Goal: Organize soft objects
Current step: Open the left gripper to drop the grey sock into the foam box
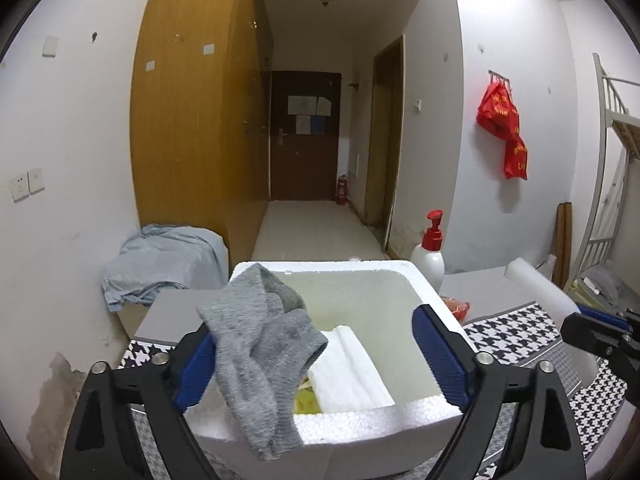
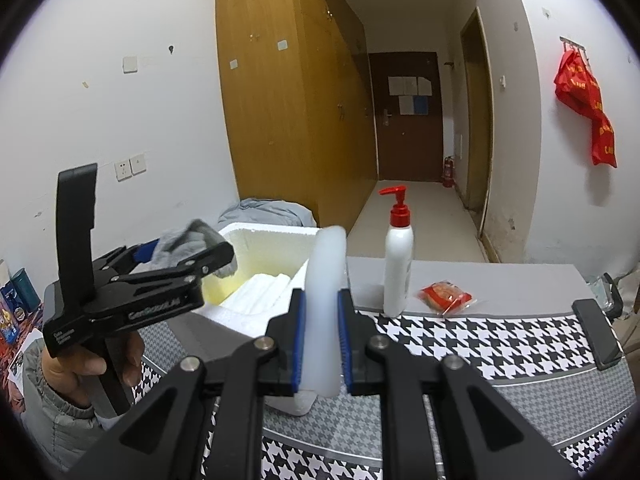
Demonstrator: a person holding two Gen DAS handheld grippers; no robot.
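Sock (image 1: 264, 356), grey, hangs against the left pad of the left gripper (image 1: 320, 356), draped over the near wall of the foam box (image 1: 372, 424). The jaws stand wide apart; the right pad is well clear of the cloth, so nothing is pinched. The sock's toe end points up over the box's far left corner, and its lower end trails down the outside of the near wall. Inside the box lies a folded white towel (image 1: 352, 372) with something yellow beside it, partly hidden.

In the right wrist view, the right gripper (image 2: 322, 336) is nearly closed, its blue pads pressed on a white foam roll (image 2: 325, 304) that stands upright between them. The roll rises in front of the box's right wall. A hand (image 2: 80, 364) in a grey sleeve holds the left gripper's handle at the left of that view, above the box.

The table carries a houndstooth cloth (image 2: 460, 340). On the grey strip behind it stand a white pump bottle (image 2: 398, 264) with a red top and, just to its right, a red packet (image 2: 446, 296). A pale blue fabric heap (image 1: 160, 264) lies beyond the box, by the wardrobe (image 1: 192, 120).
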